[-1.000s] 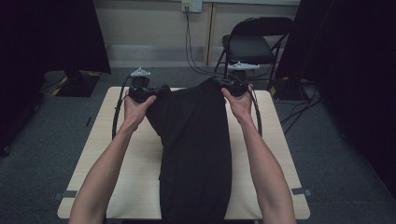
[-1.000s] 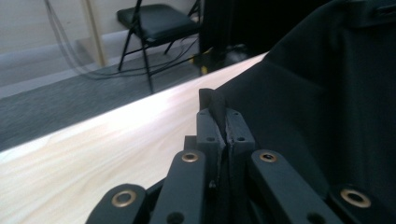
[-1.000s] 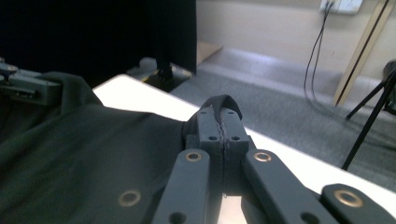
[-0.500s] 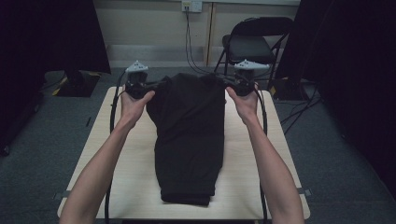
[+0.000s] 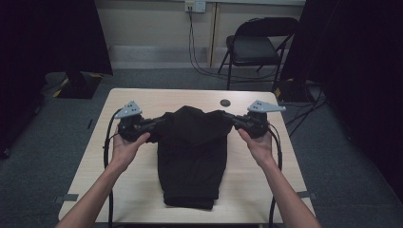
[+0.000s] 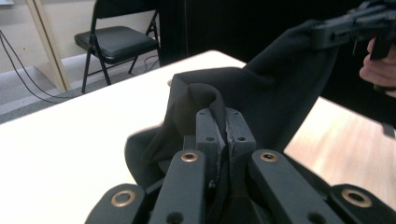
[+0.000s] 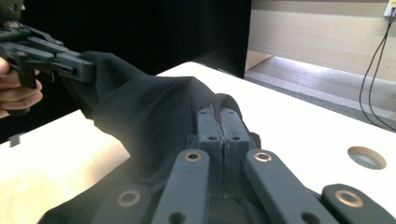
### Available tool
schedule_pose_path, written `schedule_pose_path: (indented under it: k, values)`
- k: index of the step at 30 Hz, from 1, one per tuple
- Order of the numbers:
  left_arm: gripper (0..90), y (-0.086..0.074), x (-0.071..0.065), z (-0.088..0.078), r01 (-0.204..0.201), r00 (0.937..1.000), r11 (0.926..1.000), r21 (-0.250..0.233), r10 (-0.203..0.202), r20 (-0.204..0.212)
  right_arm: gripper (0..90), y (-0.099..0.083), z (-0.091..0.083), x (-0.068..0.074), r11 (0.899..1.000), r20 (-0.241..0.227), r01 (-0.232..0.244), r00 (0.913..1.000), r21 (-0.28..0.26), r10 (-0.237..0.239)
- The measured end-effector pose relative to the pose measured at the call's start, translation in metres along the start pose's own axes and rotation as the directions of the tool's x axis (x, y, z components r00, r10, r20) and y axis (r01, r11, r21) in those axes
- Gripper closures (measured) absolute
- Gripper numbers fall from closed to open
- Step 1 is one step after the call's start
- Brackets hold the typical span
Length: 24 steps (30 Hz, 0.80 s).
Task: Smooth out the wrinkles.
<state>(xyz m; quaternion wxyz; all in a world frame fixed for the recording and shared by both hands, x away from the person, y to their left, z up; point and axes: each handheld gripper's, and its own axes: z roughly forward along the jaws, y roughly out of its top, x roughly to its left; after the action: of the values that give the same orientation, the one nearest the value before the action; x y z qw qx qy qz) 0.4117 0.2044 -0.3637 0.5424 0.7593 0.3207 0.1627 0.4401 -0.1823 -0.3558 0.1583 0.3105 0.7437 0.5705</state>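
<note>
Drawn back toward the near edge since the earlier frame: black garment [image 5: 192, 156], folding over itself on table [image 5: 142, 97]. Left gripper [image 5: 154, 123] and right gripper [image 5: 228, 117] each clenched on a corner. Soft, limp, probably light; best pinched at edges.

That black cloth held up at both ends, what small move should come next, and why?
Probably lower the held edge toward the near end and lay it down. Both grippers, left and right, are shut on the far edge of the cloth, which is lifted and bunched over the part lying flat on the table, so a fold looks half done.
</note>
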Motion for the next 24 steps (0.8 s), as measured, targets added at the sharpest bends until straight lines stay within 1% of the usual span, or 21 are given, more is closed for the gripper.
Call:
schedule_pose_path:
  k: [2, 3, 4, 6, 7, 8, 9, 10, 11, 12, 13, 14, 15, 17, 18, 19, 20, 21, 22, 23, 24]
  values:
    - [86.8, -0.005, -0.006, -0.006, -0.005, 1.0000, 1.0000, 0.005, 0.005, 0.006, 89.1, -0.007, -0.008, 0.007, 1.000, -0.007, -0.002, 1.0000, 0.002, 0.002]
    - [86.8, -0.006, -0.010, -0.009, -0.001, 0.9999, 1.0000, 0.004, 0.001, 0.013, 89.1, -0.010, -0.011, 0.011, 1.000, -0.013, -0.005, 0.9999, -0.001, 0.005]
    - [86.8, -0.007, -0.014, -0.013, -0.008, 0.9997, 1.0000, -0.003, 0.008, 0.024, 89.1, -0.012, -0.015, 0.015, 1.000, -0.023, -0.004, 0.9997, 0.000, 0.004]
    - [86.8, -0.009, -0.021, -0.023, -0.010, 0.9991, 0.9997, -0.021, 0.011, 0.042, 89.1, -0.014, -0.023, 0.025, 1.000, -0.027, 0.009, 0.9996, 0.000, -0.009]
    - [86.8, -0.011, -0.025, -0.028, -0.015, 0.9985, 0.9995, -0.030, 0.017, 0.053, 89.1, -0.014, -0.028, 0.029, 1.000, -0.029, 0.015, 0.9995, -0.005, -0.015]
    - [86.8, -0.014, -0.028, -0.031, -0.008, 0.9983, 0.9995, -0.032, 0.010, 0.058, 89.1, -0.014, -0.034, 0.032, 1.000, -0.028, 0.016, 0.9995, -0.015, -0.016]
    - [86.7, -0.017, -0.031, -0.034, 0.000, 0.9983, 0.9995, -0.031, 0.002, 0.058, 89.1, -0.015, -0.040, 0.035, 1.000, -0.034, 0.008, 0.9994, -0.027, -0.009]
    - [86.8, -0.022, -0.036, -0.038, -0.006, 0.9975, 0.9996, -0.026, 0.008, 0.070, 89.1, -0.017, -0.045, 0.037, 1.000, -0.037, 0.004, 0.9993, -0.031, -0.005]
    - [86.7, -0.027, -0.041, -0.039, -0.018, 0.9978, 0.9998, -0.008, 0.019, 0.064, 89.1, -0.022, -0.051, 0.039, 1.000, -0.038, -0.004, 0.9993, -0.030, 0.003]
    - [86.6, -0.033, -0.044, -0.040, -0.018, 0.9984, 0.9998, 0.012, 0.018, 0.054, 89.1, -0.028, -0.055, 0.041, 1.000, -0.032, -0.009, 0.9995, -0.021, 0.008]
    - [86.5, -0.041, -0.046, -0.040, -0.002, 0.9980, 0.9994, 0.033, 0.000, 0.063, 89.1, -0.036, -0.058, 0.042, 1.000, -0.027, -0.019, 0.9995, -0.003, 0.019]
    - [86.4, -0.050, -0.049, -0.038, -0.011, 0.9982, 0.9985, 0.053, 0.008, 0.059, 89.1, -0.046, -0.060, 0.044, 0.999, -0.020, -0.026, 0.9995, 0.020, 0.027]
    - [86.3, -0.057, -0.051, -0.035, -0.024, 0.9983, 0.9961, 0.085, 0.019, 0.054, 89.0, -0.056, -0.063, 0.046, 0.998, -0.012, -0.034, 0.9993, 0.044, 0.035]
    - [86.0, -0.070, -0.054, -0.031, -0.023, 0.9979, 0.9900, 0.139, 0.014, 0.064, 88.9, -0.077, -0.067, 0.049, 0.994, 0.000, -0.048, 0.9988, 0.097, 0.048]
    - [85.9, -0.076, -0.055, -0.030, -0.027, 0.9976, 0.9826, 0.184, 0.014, 0.068, 88.8, -0.086, -0.069, 0.050, 0.990, 0.008, -0.064, 0.9980, 0.123, 0.063]
    - [85.4, -0.080, -0.056, -0.030, -0.024, 0.9977, 0.9807, 0.194, 0.011, 0.066, 88.6, -0.094, -0.073, 0.050, 0.988, 0.028, -0.064, 0.9978, 0.144, 0.060]
    - [84.9, -0.085, -0.055, -0.031, -0.012, 0.9974, 0.9794, 0.202, -0.003, 0.072, 88.2, -0.098, -0.076, 0.051, 0.986, 0.033, -0.068, 0.9974, 0.154, 0.063]
    - [83.9, -0.087, -0.055, -0.031, -0.003, 0.9967, 0.9780, 0.209, -0.014, 0.080, 87.3, -0.105, -0.079, 0.051, 0.980, 0.033, -0.087, 0.9960, 0.177, 0.083]
    - [83.4, -0.089, -0.055, -0.032, -0.011, 0.9962, 0.9773, 0.212, -0.007, 0.087, 86.6, -0.108, -0.081, 0.052, 0.979, 0.042, -0.086, 0.9960, 0.187, 0.079]
    - [81.8, -0.090, -0.056, -0.033, -0.011, 0.9954, 0.9772, 0.212, -0.009, 0.096, 84.7, -0.112, -0.084, 0.052, 0.977, 0.049, -0.087, 0.9957, 0.195, 0.079]
    - [79.3, -0.090, -0.056, -0.034, -0.010, 0.9954, 0.9772, 0.212, -0.010, 0.095, 81.8, -0.116, -0.086, 0.053, 0.974, 0.052, -0.094, 0.9950, 0.206, 0.085]
